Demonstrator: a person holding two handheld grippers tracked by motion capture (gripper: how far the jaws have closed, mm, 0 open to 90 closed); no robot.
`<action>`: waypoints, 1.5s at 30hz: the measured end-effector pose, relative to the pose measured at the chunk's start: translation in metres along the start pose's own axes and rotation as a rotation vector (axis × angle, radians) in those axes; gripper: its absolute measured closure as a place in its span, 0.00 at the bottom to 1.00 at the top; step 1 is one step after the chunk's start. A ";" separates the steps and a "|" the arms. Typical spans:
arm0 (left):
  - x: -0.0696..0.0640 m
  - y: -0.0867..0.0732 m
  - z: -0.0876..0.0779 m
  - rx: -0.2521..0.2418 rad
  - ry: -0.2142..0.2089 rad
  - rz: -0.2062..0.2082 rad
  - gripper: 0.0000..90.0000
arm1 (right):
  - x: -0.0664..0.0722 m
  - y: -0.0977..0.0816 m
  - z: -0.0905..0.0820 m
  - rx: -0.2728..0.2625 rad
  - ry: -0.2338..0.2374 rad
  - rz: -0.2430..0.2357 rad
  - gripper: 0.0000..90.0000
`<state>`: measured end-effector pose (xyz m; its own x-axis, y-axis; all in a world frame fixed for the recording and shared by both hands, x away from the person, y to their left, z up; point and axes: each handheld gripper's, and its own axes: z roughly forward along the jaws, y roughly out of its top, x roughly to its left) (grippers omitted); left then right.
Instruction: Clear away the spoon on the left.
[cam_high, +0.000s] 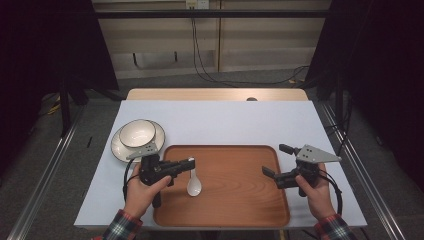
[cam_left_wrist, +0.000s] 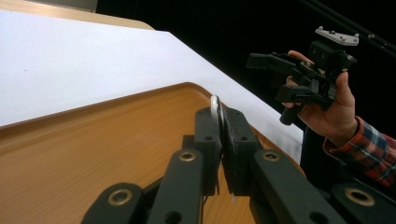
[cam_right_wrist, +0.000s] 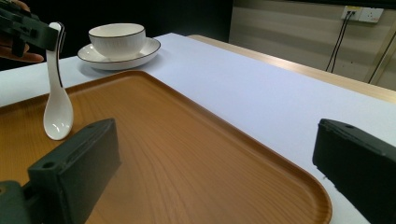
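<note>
Covering most of the table is a pale sheet, on whose near half rests a wooden tray with rounded corners. At the tray's far left corner a white plate carries a white bowl with a dark rim. The left gripper, held over the tray's left part, pinches the handle end of a white spoon between jaws pressed together; the spoon hangs handle-up, its scoop low over the tray wood, and whether it touches cannot be told. The right gripper, held at the tray's right edge, has its jaws spread wide with nothing between them.
</note>
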<state>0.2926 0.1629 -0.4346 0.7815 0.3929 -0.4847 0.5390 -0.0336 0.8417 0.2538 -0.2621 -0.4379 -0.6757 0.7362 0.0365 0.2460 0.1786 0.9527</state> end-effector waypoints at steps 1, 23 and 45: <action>0.000 0.000 0.000 0.000 0.003 0.003 0.95 | 0.000 0.000 0.000 0.002 0.001 -0.003 0.00; 0.027 -0.002 0.004 0.024 0.148 0.096 0.83 | 0.001 -0.001 0.000 0.008 0.002 0.004 0.00; 0.032 -0.007 0.006 0.056 0.186 0.121 0.77 | 0.001 -0.001 0.001 0.016 0.011 0.000 0.00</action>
<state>0.3155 0.1701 -0.4579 0.7728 0.5453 -0.3246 0.4657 -0.1399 0.8738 0.2536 -0.2608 -0.4393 -0.6837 0.7287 0.0398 0.2569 0.1893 0.9477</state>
